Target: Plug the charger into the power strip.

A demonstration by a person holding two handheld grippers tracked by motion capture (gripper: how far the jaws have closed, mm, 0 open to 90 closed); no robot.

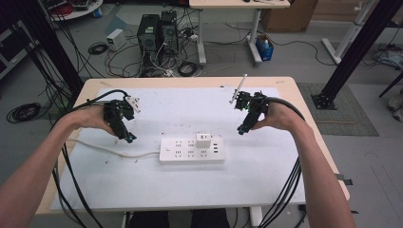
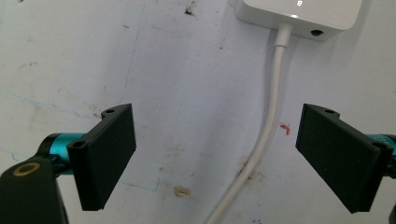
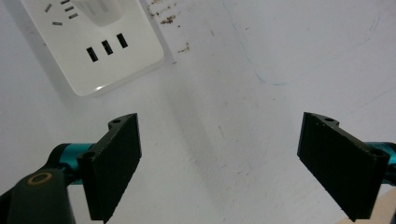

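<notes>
White power strip [image 1: 192, 150] lying flat near the centre of the table [image 1: 266, 190], on the white sheet [image 1: 157, 114] covering most of the tabletop. White plug adapter [image 1: 204, 140] seated upright in a socket on the far-right part of the strip. Three USB slots [image 3: 107, 47] at the strip's right end, seen close in the right gripper view. White cord [image 1: 111, 151] leaving the strip's left end and running left across the sheet toward the table's left edge.

Left gripper [image 1: 128, 137] held by the left hand [image 1: 92, 117], left of the strip and slightly farther back, tips pointed down and toward the strip, apart from it. Jaws spread wide with nothing between the pads. In the left gripper view, cord [image 2: 268, 126] passing on the sheet beneath the gap, closer to one jaw, untouched; strip's left end [image 2: 299, 11] at the top edge.

Right gripper [image 1: 242, 130] held by the right hand [image 1: 280, 116], right of the strip and slightly farther back, tips angled down toward the strip's right end, not touching it. Jaws likewise wide apart and empty. In the right gripper view, strip's corner [image 3: 93, 42] up and to the left, bare stained sheet beneath the gap.

Computer towers [image 1: 157, 32] and loose cables [image 1: 187, 69] on the floor beyond the far edge.
</notes>
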